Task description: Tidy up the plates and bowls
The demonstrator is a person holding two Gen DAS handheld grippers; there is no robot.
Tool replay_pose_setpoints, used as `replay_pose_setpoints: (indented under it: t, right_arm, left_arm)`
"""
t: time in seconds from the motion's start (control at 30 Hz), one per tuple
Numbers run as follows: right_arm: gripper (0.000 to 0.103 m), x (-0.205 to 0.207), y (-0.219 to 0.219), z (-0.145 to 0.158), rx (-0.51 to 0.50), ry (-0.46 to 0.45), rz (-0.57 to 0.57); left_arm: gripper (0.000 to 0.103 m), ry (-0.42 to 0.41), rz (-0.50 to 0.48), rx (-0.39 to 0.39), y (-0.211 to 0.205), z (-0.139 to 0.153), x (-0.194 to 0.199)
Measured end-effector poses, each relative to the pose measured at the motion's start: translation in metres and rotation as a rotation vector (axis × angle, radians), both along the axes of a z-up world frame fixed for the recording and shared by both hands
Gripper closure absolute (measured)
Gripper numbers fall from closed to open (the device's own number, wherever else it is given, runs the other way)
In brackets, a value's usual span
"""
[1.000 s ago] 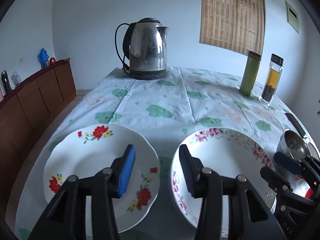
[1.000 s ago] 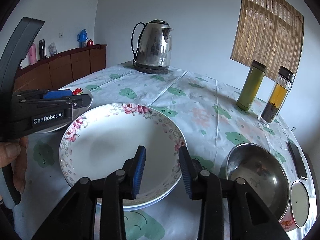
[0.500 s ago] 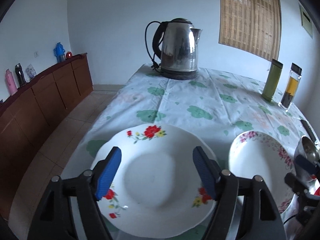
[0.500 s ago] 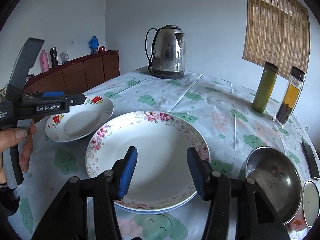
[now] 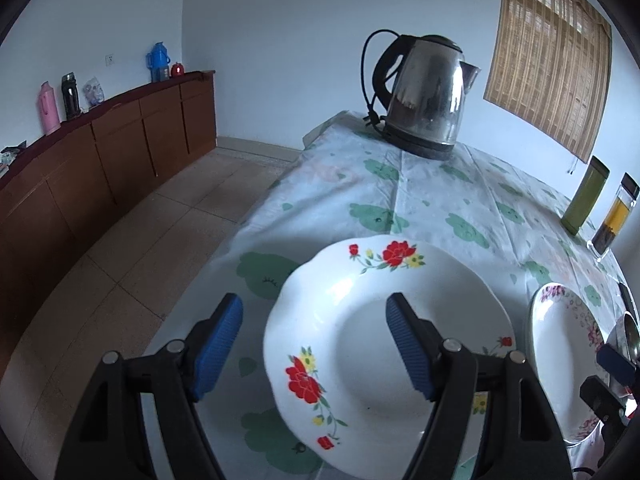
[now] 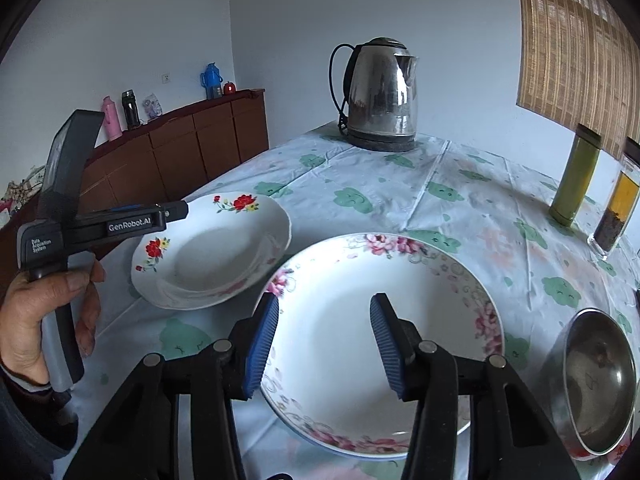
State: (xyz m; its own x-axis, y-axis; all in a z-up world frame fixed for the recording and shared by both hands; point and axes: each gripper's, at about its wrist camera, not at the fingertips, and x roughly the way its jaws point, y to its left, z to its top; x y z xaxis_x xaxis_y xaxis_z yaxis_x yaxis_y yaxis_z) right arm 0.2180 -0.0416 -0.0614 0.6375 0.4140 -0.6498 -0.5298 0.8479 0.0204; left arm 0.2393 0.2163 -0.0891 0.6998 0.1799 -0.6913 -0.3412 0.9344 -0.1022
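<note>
Both tools are spread wide and hold nothing. The left tool [image 5: 314, 346] hovers over the near rim of the red-flowered plate [image 5: 384, 344] on the table [image 5: 440, 200]; the right tool [image 6: 324, 350] hangs above the pink-flowered plate [image 6: 384, 320]. Glazed china looks stiff, slippery and breakable, so I'd pinch the raised rim.

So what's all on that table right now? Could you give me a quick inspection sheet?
Surface: table under a white cloth with green prints.
Job's things: red-flower plate at the left edge; pink-flower plate beside it; steel bowl at the right.
Clutter: kettle, green bottle, tea bottle.
Grippers: left gripper open over the red-flower plate's left rim; right gripper open over the pink-flower plate; both hold nothing.
Cables: black kettle cord.
Surroundings: wooden sideboard, bamboo blind.
</note>
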Motion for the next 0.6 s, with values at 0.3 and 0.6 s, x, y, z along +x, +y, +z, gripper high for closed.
replay_pose_setpoints:
  t: [0.3,0.6]
  right_arm:
    - [0.066,0.022,0.052,0.003,-0.004,0.004,0.03]
    - [0.076,0.056,0.087,-0.015,-0.072,0.043,0.022]
  left_arm:
    - [0.028,0.033,0.015,-0.057,0.013,-0.01,0.003]
    - [0.048,0.062,0.008,-0.085,0.017,-0.018,0.007]
